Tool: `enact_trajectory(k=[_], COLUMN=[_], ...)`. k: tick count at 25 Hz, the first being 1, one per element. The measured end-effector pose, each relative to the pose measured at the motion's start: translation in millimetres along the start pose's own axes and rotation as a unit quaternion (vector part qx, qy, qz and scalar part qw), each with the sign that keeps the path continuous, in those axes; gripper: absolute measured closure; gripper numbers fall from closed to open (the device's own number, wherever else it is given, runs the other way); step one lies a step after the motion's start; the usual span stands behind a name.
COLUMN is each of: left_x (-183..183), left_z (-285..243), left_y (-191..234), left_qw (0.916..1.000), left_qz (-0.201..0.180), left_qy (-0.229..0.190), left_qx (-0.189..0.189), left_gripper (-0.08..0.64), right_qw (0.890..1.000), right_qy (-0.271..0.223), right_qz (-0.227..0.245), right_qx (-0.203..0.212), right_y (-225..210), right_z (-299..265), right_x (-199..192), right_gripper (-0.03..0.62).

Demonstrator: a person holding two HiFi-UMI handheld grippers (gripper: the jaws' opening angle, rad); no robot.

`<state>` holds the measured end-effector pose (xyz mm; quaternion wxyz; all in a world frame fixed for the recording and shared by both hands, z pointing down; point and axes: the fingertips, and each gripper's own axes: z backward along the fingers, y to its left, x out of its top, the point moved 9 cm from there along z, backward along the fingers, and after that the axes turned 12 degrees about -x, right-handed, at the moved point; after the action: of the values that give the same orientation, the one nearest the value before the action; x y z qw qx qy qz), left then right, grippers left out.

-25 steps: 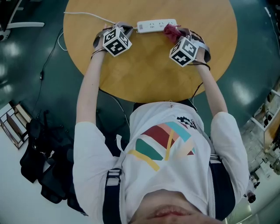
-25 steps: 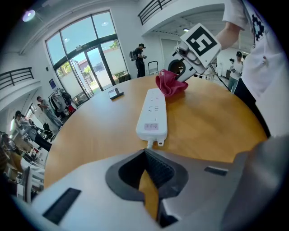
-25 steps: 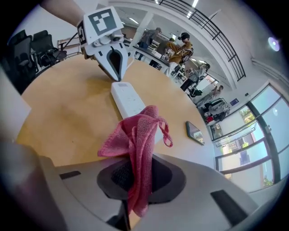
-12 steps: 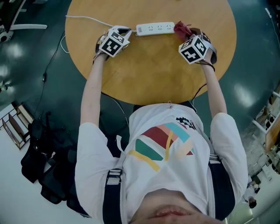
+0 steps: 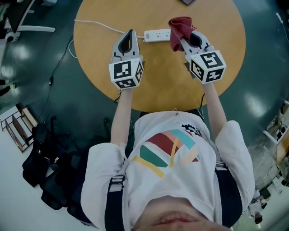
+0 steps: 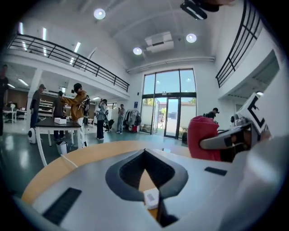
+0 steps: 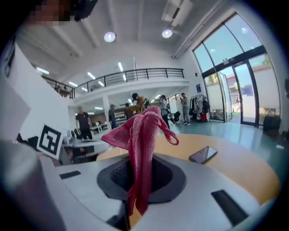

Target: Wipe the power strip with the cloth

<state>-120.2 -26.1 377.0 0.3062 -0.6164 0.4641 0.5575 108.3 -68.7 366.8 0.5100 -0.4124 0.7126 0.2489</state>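
This is a big, high-ceilinged open hall, like an office or lab lobby, with a railed mezzanine (image 6: 67,56) at upper left, tall glass doors (image 6: 170,113) at centre, round ceiling lights (image 6: 99,14), and people (image 6: 77,106) standing round a table (image 6: 56,122) on a glossy green floor (image 5: 31,72).

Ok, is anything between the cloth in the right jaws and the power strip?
Nothing visible does. The cloth, clamped in the right gripper, hangs at the power strip's right end, with only bare table nearby. The left gripper, shut and empty, is off the strip's cable end.
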Motion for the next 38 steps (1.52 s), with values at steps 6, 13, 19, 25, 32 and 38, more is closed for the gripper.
enact_trajectory(k=[6,13,19,25,32,38], left_x=[23,16,3,6,12,19], left_z=[20,24,24,18,20,24], left_y=[-45,-41,-32,-38,-38,-39], left_qw=[0.9983,0.9989,0.9990,0.9988,0.9982,0.9973], left_qz=[-0.030,-0.029,-0.029,-0.035,-0.032,-0.036], left_qy=[-0.050,-0.036,-0.026,-0.027,-0.041,-0.056], left_qx=[-0.002,0.009,0.021,0.021,0.029,0.029], left_gripper=[0.518,0.518,0.518,0.518,0.518,0.518], right_qw=[0.992,0.992,0.988,0.994,0.995,0.995], right_qy=[-0.078,-0.072,-0.093,-0.077,-0.078,-0.083], right_qz=[-0.094,-0.102,-0.112,-0.063,-0.052,-0.041], right_qx=[0.026,-0.017,-0.049,-0.048,-0.034,-0.029], right_y=[40,19,-7,-1,6,11], right_z=[20,27,35,35,37,38], right_x=[12,9,11,5,2,1], right_gripper=[0.553,0.553,0.554,0.554,0.554,0.554])
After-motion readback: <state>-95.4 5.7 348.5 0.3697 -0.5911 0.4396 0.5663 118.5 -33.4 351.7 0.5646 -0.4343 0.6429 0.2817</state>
